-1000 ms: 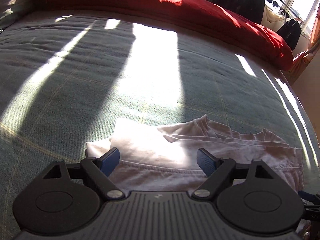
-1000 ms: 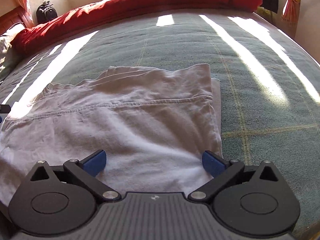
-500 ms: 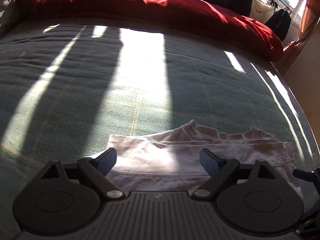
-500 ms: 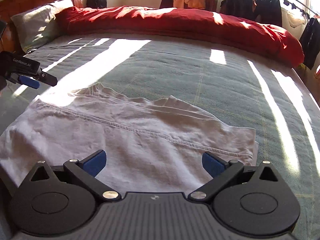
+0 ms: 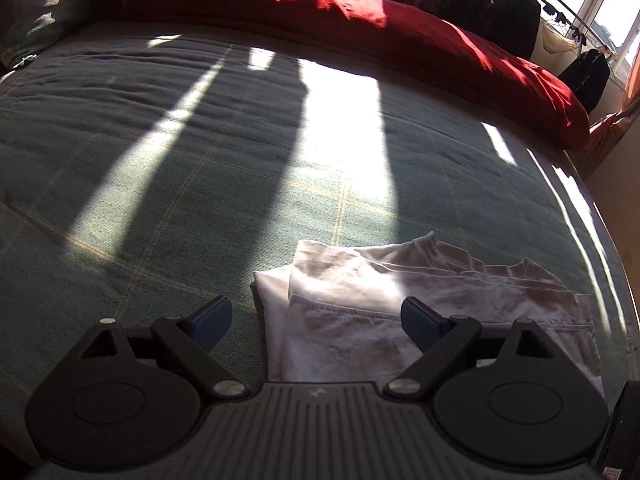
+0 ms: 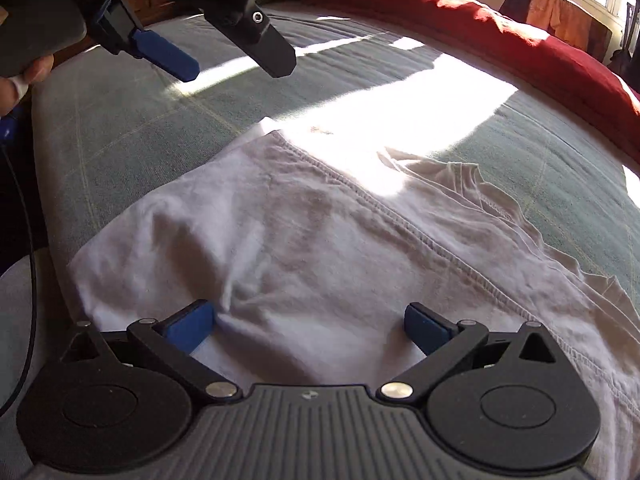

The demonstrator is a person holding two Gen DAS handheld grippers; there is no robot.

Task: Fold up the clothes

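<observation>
Two wrist fisheyes, low over the bed, both looking out between parted fingers.

The left view rides the left gripper (image 5: 316,320), facing across the green cover (image 5: 160,184) toward the red duvet (image 5: 400,28), with the white shirt (image 5: 360,300) just ahead and to its right. The right view rides the right gripper (image 6: 310,324), much closer to the shirt (image 6: 320,240), which fills its foreground, and catches the left gripper (image 6: 236,60) up ahead to its left. Both share shirt, cover and duvet.
</observation>
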